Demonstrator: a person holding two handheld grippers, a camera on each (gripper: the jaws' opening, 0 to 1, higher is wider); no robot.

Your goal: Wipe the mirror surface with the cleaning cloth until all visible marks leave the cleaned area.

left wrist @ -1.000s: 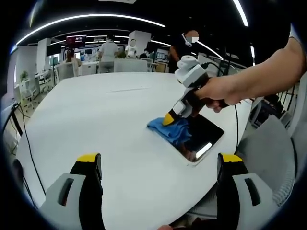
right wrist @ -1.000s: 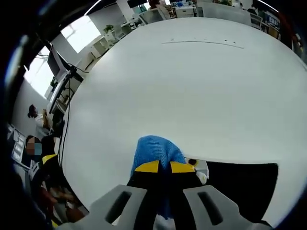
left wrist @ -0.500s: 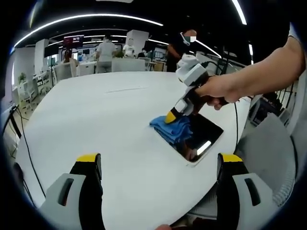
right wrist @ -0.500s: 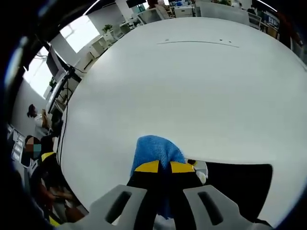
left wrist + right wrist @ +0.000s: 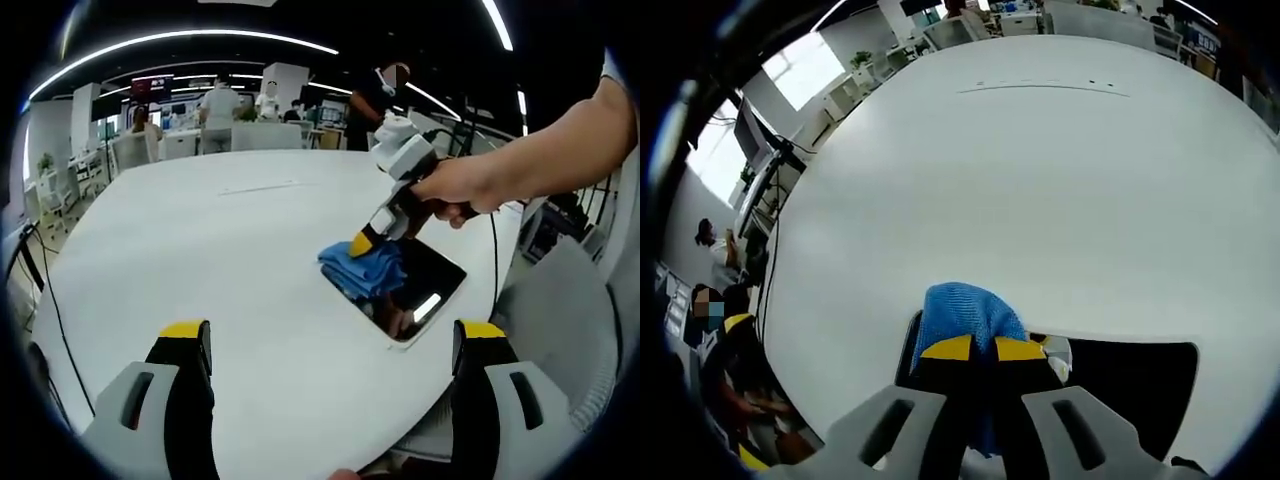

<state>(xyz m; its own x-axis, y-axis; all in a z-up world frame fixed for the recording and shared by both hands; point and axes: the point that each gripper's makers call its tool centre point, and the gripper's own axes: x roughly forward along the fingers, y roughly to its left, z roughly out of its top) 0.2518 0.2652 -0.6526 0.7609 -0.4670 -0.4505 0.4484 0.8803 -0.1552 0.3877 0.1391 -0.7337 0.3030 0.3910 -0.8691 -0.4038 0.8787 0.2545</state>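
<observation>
free: broad bare table left of mirror; blocked: right hand-held gripper and cloth over mirror

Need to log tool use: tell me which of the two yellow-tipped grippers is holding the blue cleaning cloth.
The right gripper, shut on the blue cleaning cloth at the dark mirror; the left gripper hangs open, apart.

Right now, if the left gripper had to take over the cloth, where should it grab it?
Probably the loose bunched edge of the cloth lying toward the table, away from the right gripper. Come in low from the table side: that fold stands clear of the mirror.
</observation>
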